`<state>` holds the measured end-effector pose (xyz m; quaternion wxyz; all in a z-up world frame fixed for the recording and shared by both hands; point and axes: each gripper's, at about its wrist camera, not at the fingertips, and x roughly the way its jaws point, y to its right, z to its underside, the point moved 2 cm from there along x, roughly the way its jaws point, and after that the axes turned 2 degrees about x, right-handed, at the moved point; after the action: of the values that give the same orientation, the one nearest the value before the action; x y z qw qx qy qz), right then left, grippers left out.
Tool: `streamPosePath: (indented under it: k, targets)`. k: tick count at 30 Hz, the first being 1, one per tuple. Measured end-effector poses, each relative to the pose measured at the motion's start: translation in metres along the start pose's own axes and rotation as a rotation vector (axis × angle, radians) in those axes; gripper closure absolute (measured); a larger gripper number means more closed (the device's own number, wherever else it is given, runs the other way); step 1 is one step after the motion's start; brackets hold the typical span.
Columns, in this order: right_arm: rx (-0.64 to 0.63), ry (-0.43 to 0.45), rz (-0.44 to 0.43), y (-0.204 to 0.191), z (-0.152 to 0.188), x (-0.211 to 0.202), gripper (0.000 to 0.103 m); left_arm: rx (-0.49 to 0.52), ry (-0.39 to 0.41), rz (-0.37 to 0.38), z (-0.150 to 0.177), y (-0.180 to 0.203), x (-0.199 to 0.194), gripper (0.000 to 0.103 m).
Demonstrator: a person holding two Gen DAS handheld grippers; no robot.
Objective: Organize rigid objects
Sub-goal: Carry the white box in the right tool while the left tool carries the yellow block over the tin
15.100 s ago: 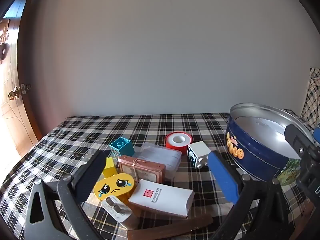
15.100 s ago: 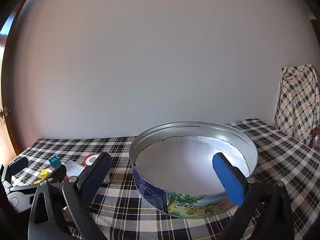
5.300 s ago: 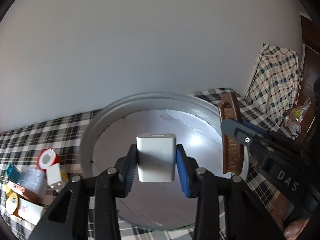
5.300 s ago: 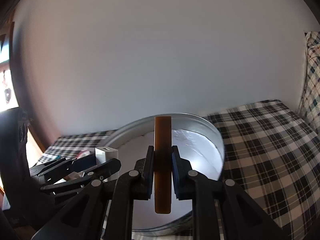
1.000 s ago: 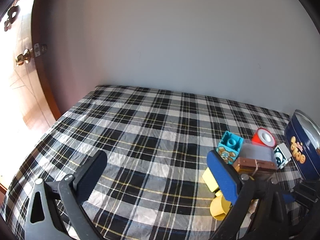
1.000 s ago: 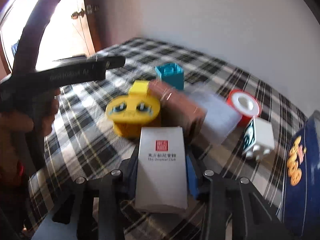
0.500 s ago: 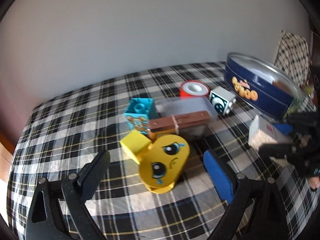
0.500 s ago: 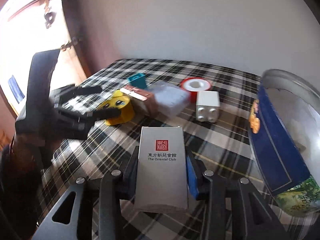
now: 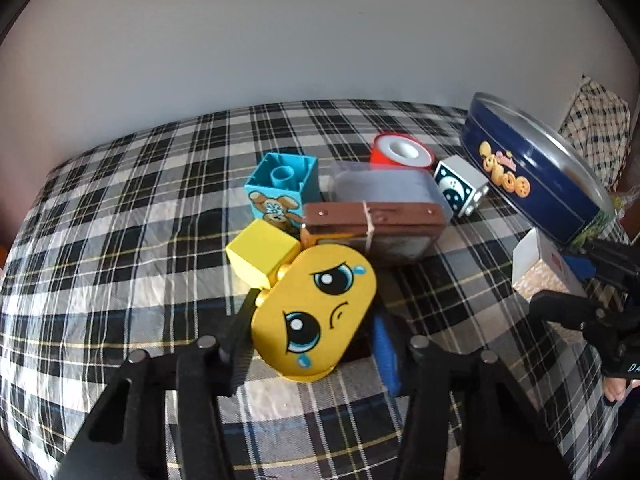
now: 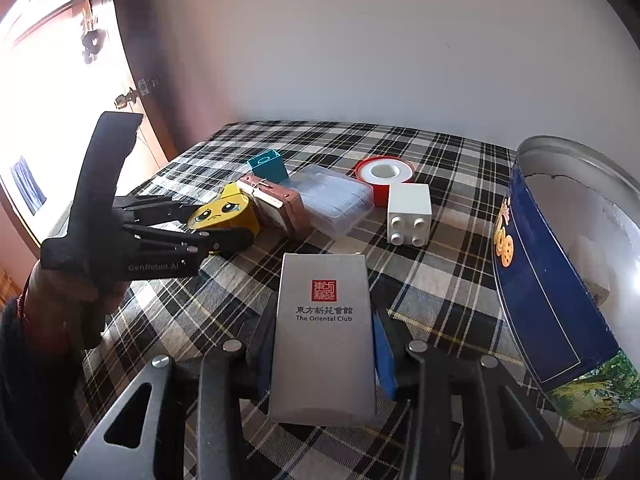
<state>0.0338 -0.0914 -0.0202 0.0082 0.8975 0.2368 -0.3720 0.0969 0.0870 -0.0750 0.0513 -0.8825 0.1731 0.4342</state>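
My left gripper (image 9: 316, 332) is closed around the yellow crying-face toy (image 9: 314, 314), which rests on the checked cloth; the same toy shows in the right wrist view (image 10: 224, 210). My right gripper (image 10: 320, 352) is shut on a white "The Oriental Club" box (image 10: 324, 332), held above the cloth to the left of the blue round tin (image 10: 560, 280). The box also shows at the right of the left wrist view (image 9: 540, 264). The tin (image 9: 532, 176) is open, with a white item lying inside.
A pile on the cloth holds a teal block (image 9: 280, 188), yellow block (image 9: 260, 250), brown case (image 9: 372, 224), clear plastic box (image 10: 334, 196), red tape roll (image 10: 384, 174) and white block (image 10: 410, 214). A door stands at the left.
My left gripper has moved in and closed around the yellow face toy. My right gripper, still holding the white box, has held close to the tin.
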Motion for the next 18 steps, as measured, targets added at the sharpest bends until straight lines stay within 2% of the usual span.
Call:
streamPosePath:
  k: [8, 12, 14, 16, 18]
  targets:
    - [0.013, 0.072, -0.027, 0.003, -0.004, -0.015, 0.060, -0.061, 0.061, 0.046, 0.009, -0.009, -0.020, 0.053]
    - [0.025, 0.123, -0.038, 0.008, -0.007, -0.026, 0.060, -0.089, 0.134, 0.125, 0.008, -0.011, -0.034, 0.053]
    - [0.039, 0.141, -0.046, 0.011, -0.009, -0.030, 0.060, -0.100, 0.192, 0.137, 0.006, -0.010, -0.043, 0.053]
    - [0.049, 0.168, -0.044, 0.013, -0.011, -0.036, 0.060, -0.129, 0.244, 0.116, 0.004, -0.014, -0.050, 0.053]
    - [0.055, 0.191, -0.039, 0.013, -0.011, -0.042, 0.060, -0.179, 0.279, 0.056, 0.002, -0.022, -0.054, 0.053]
